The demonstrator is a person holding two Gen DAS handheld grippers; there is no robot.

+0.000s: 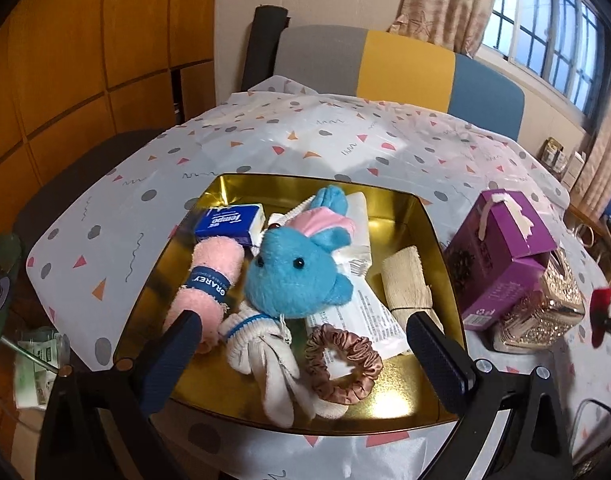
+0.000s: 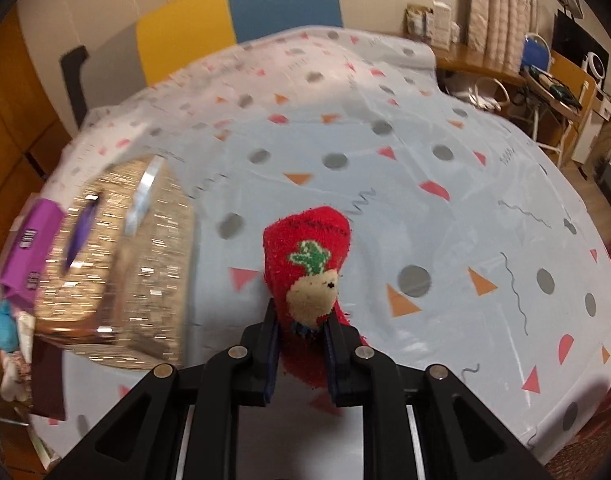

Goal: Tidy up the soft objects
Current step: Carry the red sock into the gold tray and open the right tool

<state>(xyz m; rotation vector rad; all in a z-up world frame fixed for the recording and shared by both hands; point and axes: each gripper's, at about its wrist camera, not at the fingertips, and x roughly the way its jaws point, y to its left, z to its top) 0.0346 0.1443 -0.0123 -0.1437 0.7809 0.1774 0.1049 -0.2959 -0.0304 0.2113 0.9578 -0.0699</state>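
Note:
In the left wrist view a gold tray (image 1: 401, 216) on the patterned tablecloth holds a blue plush toy (image 1: 297, 268), a rolled pink towel (image 1: 209, 276), a white sock (image 1: 265, 352), a pink-brown scrunchie (image 1: 343, 364), a beige roll (image 1: 405, 284) and a blue tissue pack (image 1: 229, 220). My left gripper (image 1: 305, 356) hangs open over the tray's near side, nothing between its fingers. In the right wrist view my right gripper (image 2: 301, 336) is shut on a fuzzy red sock (image 2: 309, 240) with a green and cream figure, lifted above the tablecloth. That red sock (image 1: 599, 312) shows blurred at the left wrist view's right edge.
A purple box (image 1: 501, 248) and a glittery gold tissue box (image 2: 117, 264) stand right of the tray, between it and the red sock. A grey, yellow and blue chair back (image 1: 401, 64) is behind the table. Open tablecloth (image 2: 465, 240) lies right of the sock.

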